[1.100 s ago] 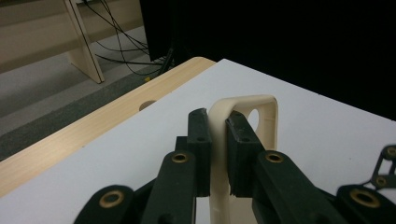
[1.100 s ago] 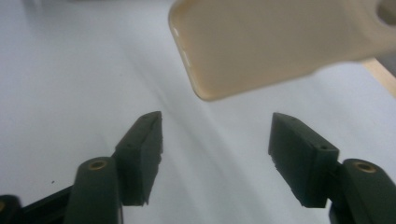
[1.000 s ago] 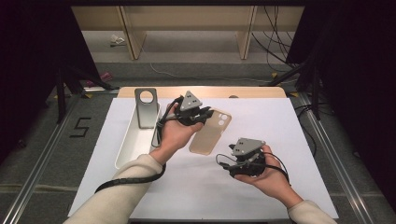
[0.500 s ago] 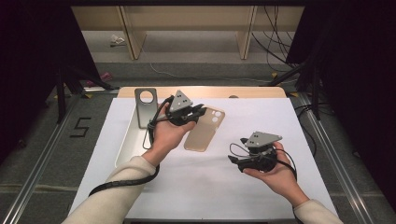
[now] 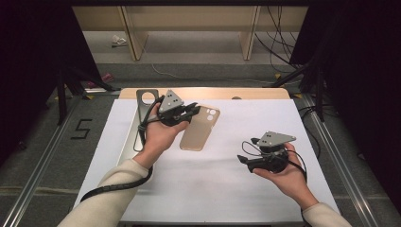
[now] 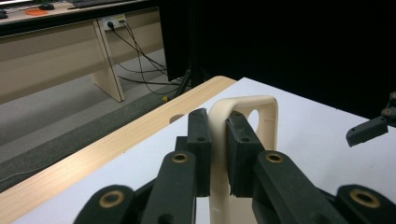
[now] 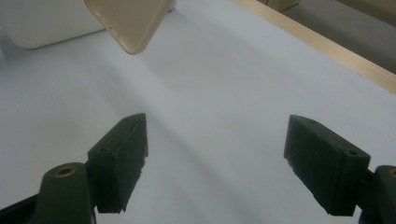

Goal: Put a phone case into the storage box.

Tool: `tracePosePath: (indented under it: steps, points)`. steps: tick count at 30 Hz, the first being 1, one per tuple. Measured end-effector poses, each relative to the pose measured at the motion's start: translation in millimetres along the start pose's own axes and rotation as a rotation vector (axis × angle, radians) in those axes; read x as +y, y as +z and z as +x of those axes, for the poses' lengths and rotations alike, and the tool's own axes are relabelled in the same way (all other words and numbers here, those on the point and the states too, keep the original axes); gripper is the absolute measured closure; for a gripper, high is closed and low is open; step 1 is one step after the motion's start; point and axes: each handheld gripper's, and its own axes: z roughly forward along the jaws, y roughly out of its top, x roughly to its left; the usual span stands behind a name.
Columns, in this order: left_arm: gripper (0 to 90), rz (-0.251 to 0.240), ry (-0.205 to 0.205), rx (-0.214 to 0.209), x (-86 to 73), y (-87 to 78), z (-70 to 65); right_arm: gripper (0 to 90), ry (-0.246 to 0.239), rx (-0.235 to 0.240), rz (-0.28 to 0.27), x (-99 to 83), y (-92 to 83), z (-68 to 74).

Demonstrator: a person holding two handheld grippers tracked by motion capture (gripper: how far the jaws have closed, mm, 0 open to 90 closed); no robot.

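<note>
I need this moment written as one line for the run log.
left claw: shut on phone case edge | right claw: open above white mat | case: lifted, tilted

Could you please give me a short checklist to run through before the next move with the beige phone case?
1. Left tongs shut on the phone case: ok, its edge sits between the jaws.
2. Case off the table: cannot tell how far.
3. Right tongs open and empty: ok.
4. Right tongs apart from the case: ok, in the high view.
5. Grey stand beside the left hand untouched: cannot tell.
</note>
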Motion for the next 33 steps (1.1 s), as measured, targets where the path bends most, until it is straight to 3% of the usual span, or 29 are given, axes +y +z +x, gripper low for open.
tracePosePath:
  steps: [22,33]
  points:
    - [81.5,-0.051,-0.004,0.042,11.0,-24.5,18.9,21.6,0.074,-0.016,-0.054,-8.5,-13.3,-5.1]
    - [81.5,-0.064,-0.014,0.061,13.6,-33.1,28.9,21.6,0.087,-0.024,-0.071,-10.0,-16.6,-4.8]
